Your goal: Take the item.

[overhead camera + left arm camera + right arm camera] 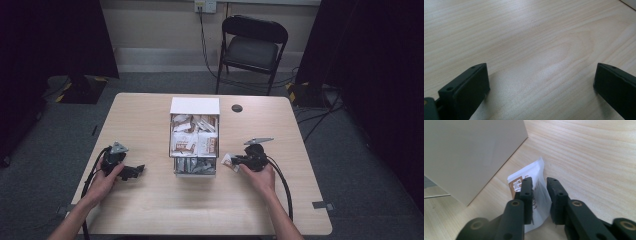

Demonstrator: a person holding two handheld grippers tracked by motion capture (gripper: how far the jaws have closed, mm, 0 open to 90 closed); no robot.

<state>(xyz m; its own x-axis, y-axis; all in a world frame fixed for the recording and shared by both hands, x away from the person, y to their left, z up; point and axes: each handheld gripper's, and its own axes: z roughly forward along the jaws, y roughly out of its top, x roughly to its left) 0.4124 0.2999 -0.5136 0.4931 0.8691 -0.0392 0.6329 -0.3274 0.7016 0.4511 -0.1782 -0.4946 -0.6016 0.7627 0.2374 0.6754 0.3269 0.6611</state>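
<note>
A white open box [194, 105] stands mid-table, packed with white-and-brown sachets [192, 140] and, in its near compartment, grey ones [195, 166]. Just right of the box's near corner, my right gripper [235, 161] is shut on a white sachet with a brown label [227, 160]. In the right gripper view the sachet [534, 170] sits pinched between the jaws of the gripper [539, 182], low over the wood and beside the box's wall [469, 152]. My left gripper [139, 170] rests left of the box, open and holding nothing [541, 75], over the bare table.
The light wooden table [150, 210] has a round cable hole [237, 108] behind the box on the right. A black folding chair [252, 50] stands beyond the far edge. Cables trail from both grippers toward the near edge.
</note>
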